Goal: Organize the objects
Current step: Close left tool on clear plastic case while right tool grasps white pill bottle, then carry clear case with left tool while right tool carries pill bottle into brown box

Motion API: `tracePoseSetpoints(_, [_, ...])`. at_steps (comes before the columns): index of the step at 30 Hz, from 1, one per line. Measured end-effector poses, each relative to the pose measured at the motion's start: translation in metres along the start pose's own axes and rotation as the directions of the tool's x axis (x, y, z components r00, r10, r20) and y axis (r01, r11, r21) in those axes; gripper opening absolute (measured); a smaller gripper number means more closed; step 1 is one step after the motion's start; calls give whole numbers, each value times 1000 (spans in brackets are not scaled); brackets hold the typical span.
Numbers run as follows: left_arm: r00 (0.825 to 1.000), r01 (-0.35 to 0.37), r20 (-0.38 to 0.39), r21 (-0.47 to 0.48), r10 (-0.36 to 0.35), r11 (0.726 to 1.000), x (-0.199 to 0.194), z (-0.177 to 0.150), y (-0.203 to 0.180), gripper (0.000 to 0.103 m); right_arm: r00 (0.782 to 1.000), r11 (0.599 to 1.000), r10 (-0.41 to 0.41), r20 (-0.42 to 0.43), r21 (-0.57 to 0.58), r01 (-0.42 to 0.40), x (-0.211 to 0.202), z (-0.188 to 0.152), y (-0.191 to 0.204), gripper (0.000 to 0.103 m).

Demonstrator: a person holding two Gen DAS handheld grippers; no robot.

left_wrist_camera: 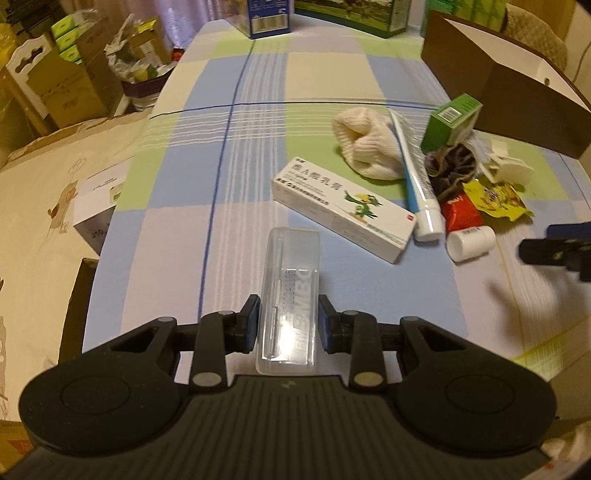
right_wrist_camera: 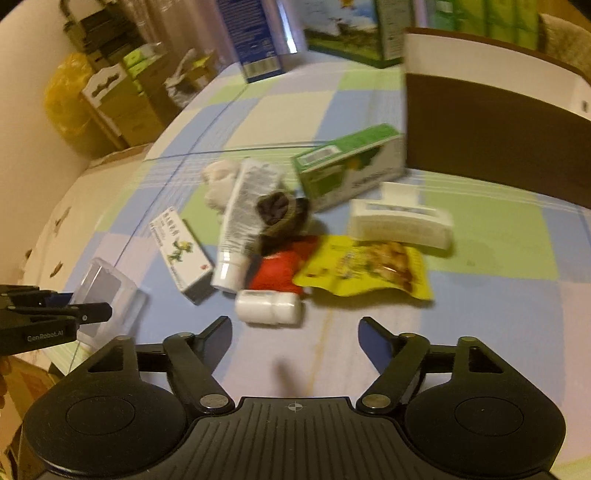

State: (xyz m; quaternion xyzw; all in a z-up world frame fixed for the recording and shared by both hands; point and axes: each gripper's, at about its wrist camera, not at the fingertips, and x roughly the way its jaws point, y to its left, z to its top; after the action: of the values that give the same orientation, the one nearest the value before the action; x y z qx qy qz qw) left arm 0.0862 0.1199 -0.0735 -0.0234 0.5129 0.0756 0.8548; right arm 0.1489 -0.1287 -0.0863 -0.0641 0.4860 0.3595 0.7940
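Observation:
My left gripper (left_wrist_camera: 289, 319) is shut on a clear plastic case (left_wrist_camera: 291, 280), its pads pressed against the two long sides just above the checked tablecloth. The case (right_wrist_camera: 107, 295) and that gripper (right_wrist_camera: 74, 314) also show at the left in the right wrist view. My right gripper (right_wrist_camera: 295, 328) is open with nothing between its fingers, just short of a white bottle (right_wrist_camera: 267, 306) lying on its side. Beyond it lies a heap: a white ointment box (left_wrist_camera: 343, 210), a tube (left_wrist_camera: 417, 181), a green box (left_wrist_camera: 450, 122), a yellow snack packet (right_wrist_camera: 369, 269) and a red packet (right_wrist_camera: 280, 269).
A brown open box (left_wrist_camera: 517, 92) stands at the right behind the heap. A white knitted cloth (left_wrist_camera: 365, 144), a dark scrunchie (left_wrist_camera: 450, 166) and a white clip (left_wrist_camera: 509, 170) lie in the pile. Cartons (left_wrist_camera: 266, 18) stand at the far edge. Cardboard boxes (left_wrist_camera: 74, 92) crowd the floor on the left.

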Motion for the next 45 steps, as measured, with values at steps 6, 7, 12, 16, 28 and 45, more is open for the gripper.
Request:
tracePoseSetpoints(6, [1000, -13, -6, -29, 13, 1000, 3, 1, 8, 28, 1000, 1000, -22, -19, -18, 21, 33, 4, 14, 67])
tracePoseSetpoints(7, [1000, -15, -8, -33, 14, 999, 4, 2, 9, 28, 1000, 1000, -21, -22, -18, 21, 37, 5, 15, 67])
tracePoseSetpoints(12, [1000, -20, -14, -50, 19, 999, 6, 2, 14, 28, 999, 999, -42, -31, -15, 41, 50, 6, 20, 58])
tracePoseSetpoints(16, [1000, -21, -20, -58, 19, 998, 8, 1, 16, 28, 998, 999, -45, -43, -17, 45, 56, 5, 19, 45])
tracePoseSetpoints(28, [1000, 4, 0, -56, -4, 998, 1, 12, 10, 28, 1000, 1000, 13, -19, -3, -13, 17, 10, 9, 44])
tracePoseSetpoints(45, [991, 86, 97, 36, -90, 996, -25, 73, -60, 28, 997, 998, -16, 75, 69, 11, -51, 42, -48, 44])
